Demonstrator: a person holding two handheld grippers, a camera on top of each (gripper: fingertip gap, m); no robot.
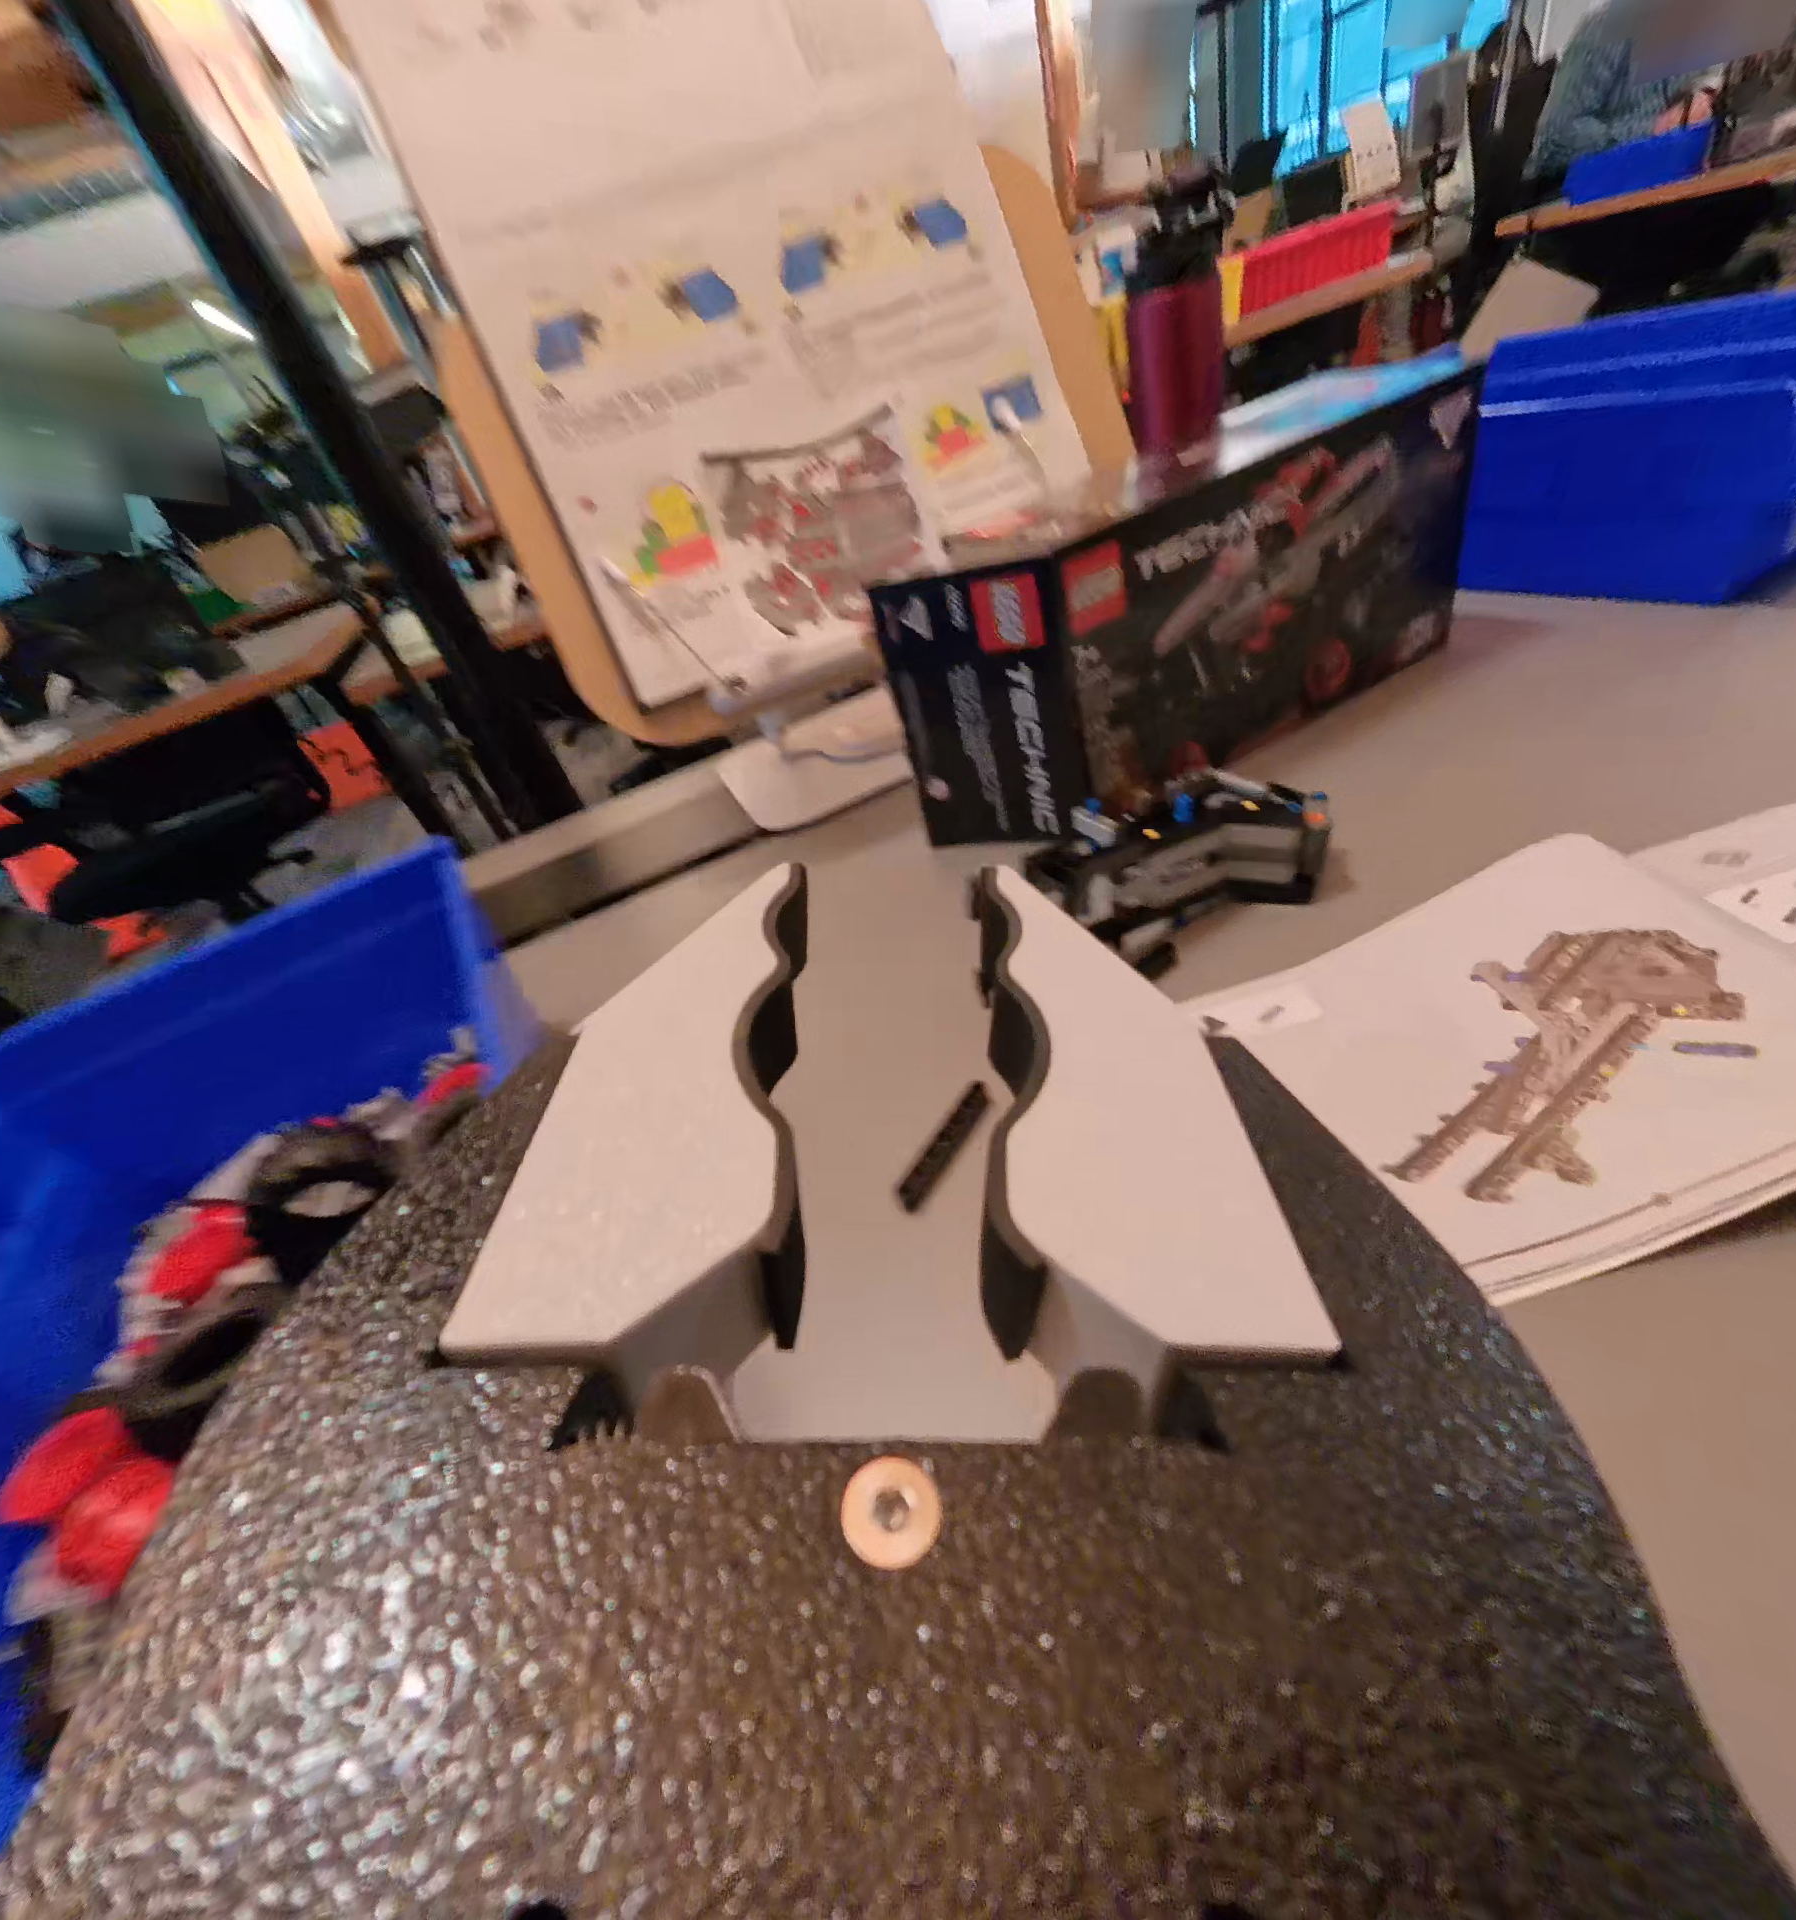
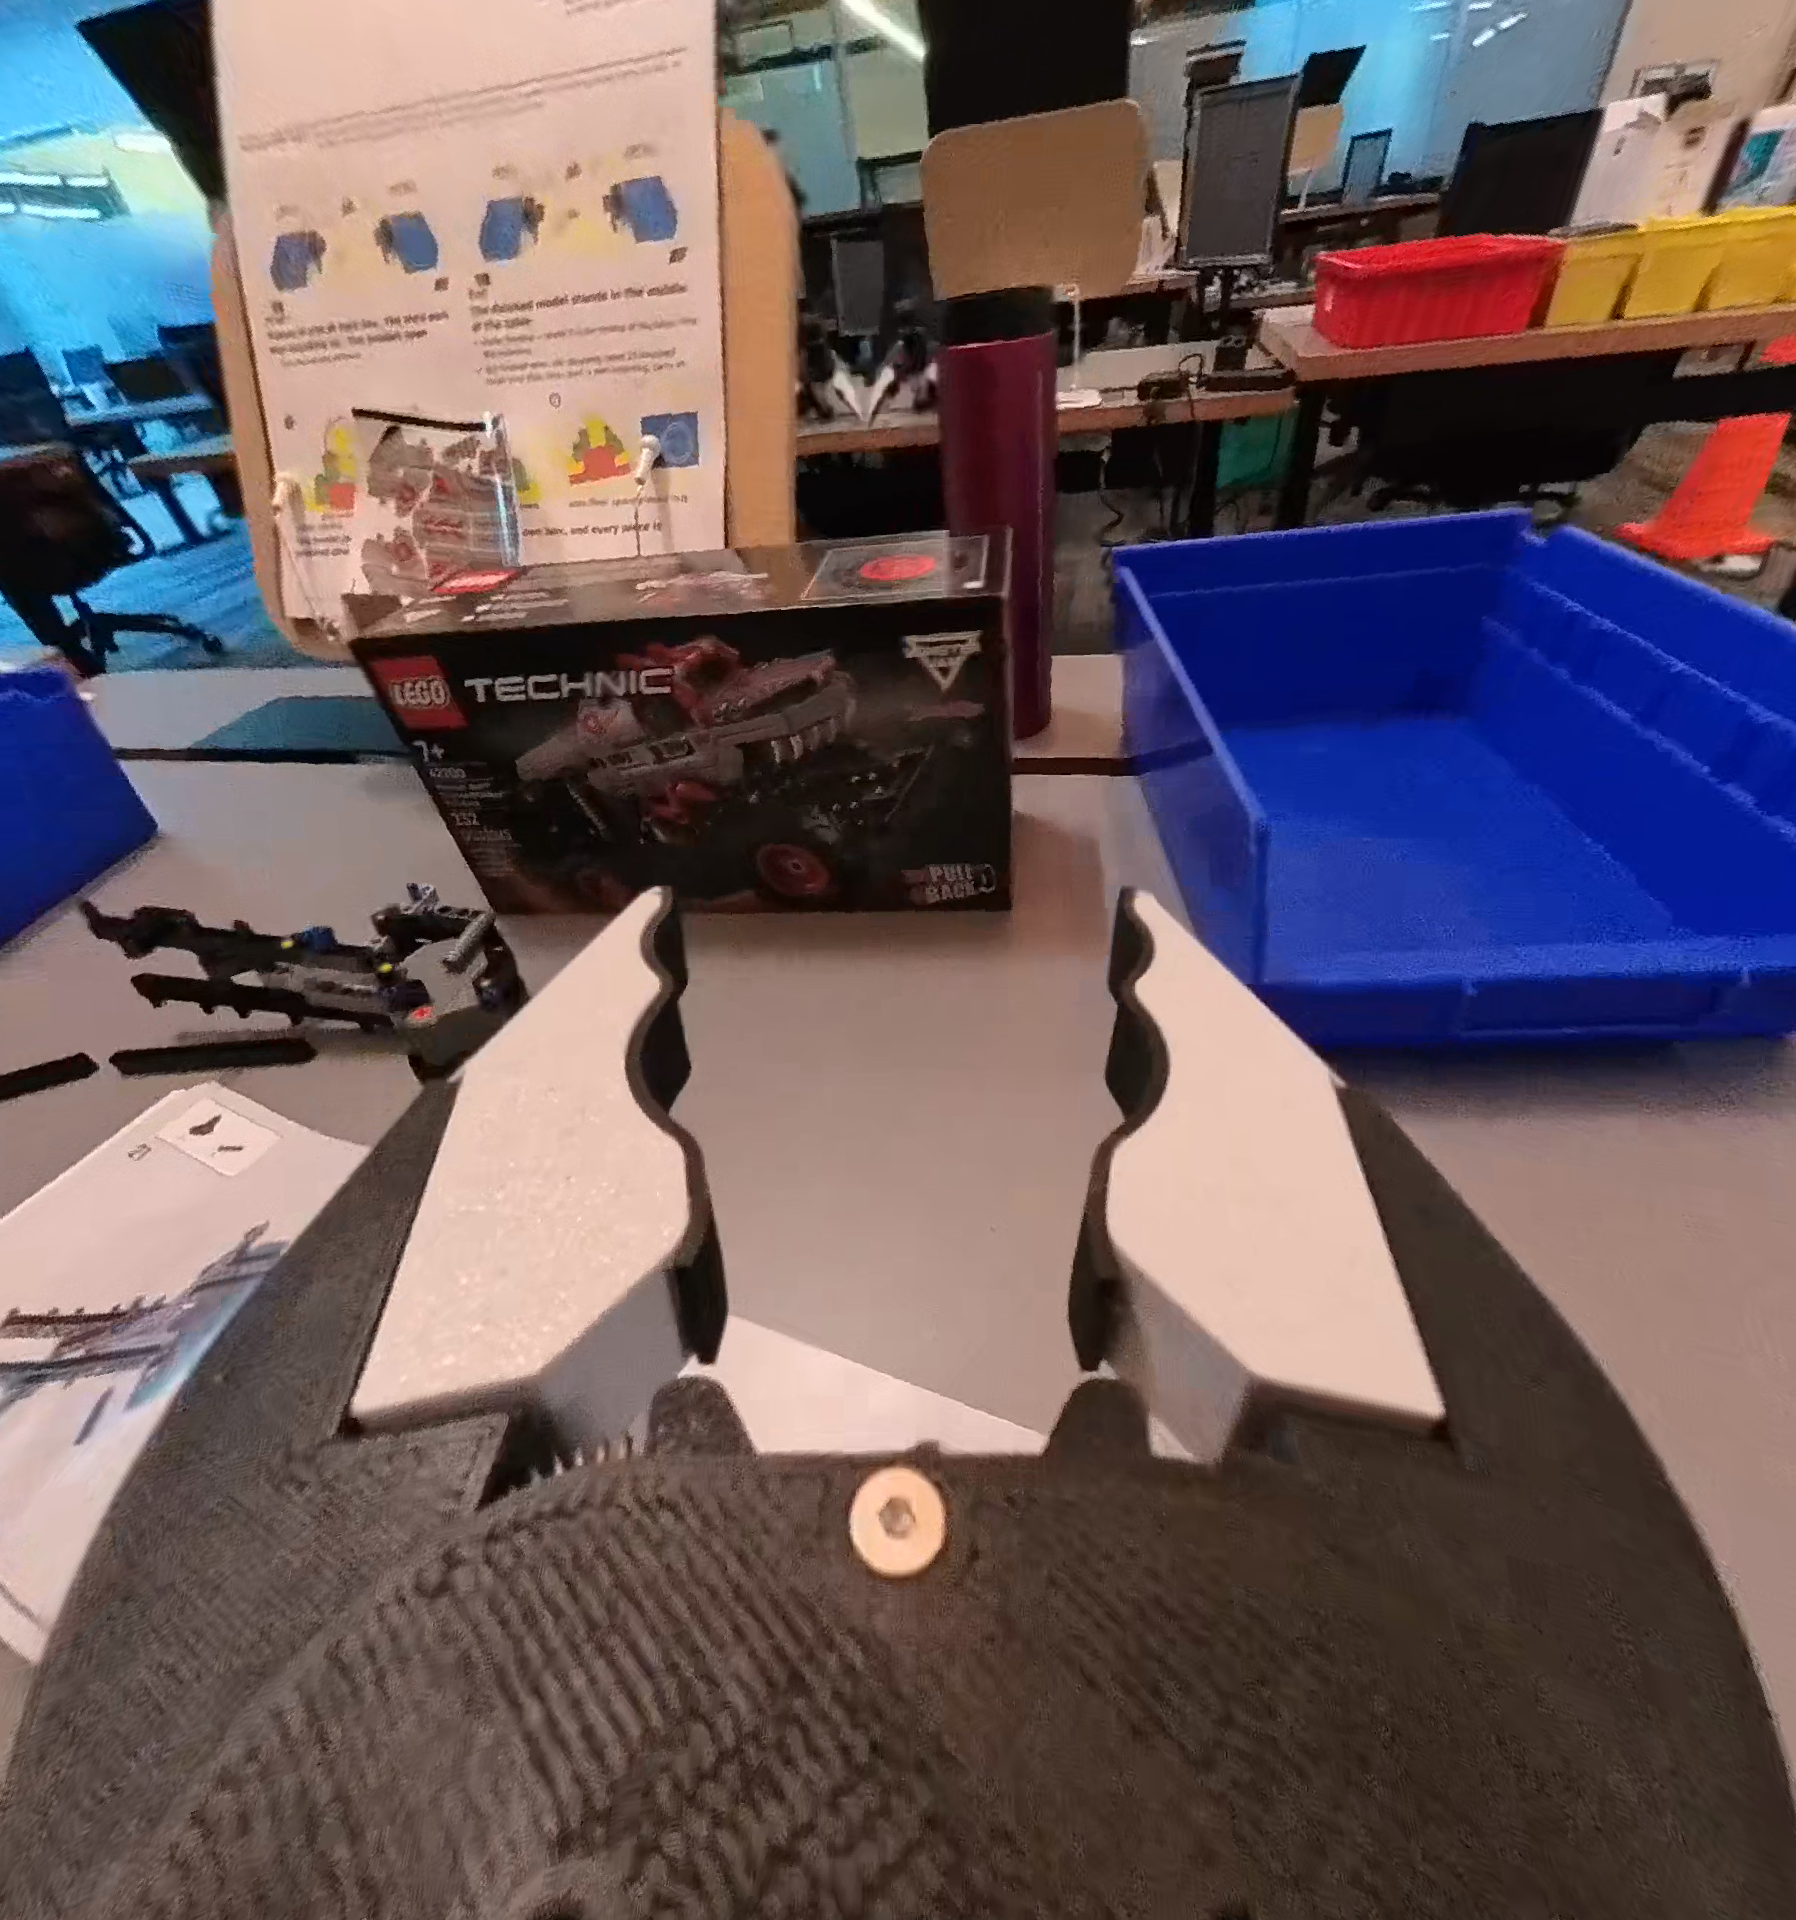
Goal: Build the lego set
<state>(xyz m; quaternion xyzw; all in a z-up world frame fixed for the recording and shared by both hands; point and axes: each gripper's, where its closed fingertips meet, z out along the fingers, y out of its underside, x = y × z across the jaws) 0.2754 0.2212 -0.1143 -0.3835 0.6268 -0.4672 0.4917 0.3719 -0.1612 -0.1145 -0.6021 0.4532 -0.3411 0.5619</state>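
A partly built black and grey lego chassis (image 1: 1190, 862) lies on the grey table in front of the set's box (image 1: 1164, 665); it also shows in the right wrist view (image 2: 302, 977). My left gripper (image 1: 889, 894) is open and empty, above the table. A black lego beam (image 1: 944, 1145) lies on the table between its fingers, not gripped. Two black beams (image 2: 213, 1055) (image 2: 16, 1081) lie left of my right gripper (image 2: 899, 920), which is wide open and empty over bare table. The open instruction booklet (image 1: 1559, 1049) lies to the right in the left view and at lower left in the right view (image 2: 115, 1309).
A blue bin with red and black parts (image 1: 167, 1226) stands at my left. An empty blue bin (image 2: 1496, 790) stands at the right. The set's box (image 2: 707, 748), a maroon bottle (image 2: 998, 499) and a standing instruction poster (image 2: 478, 291) are behind.
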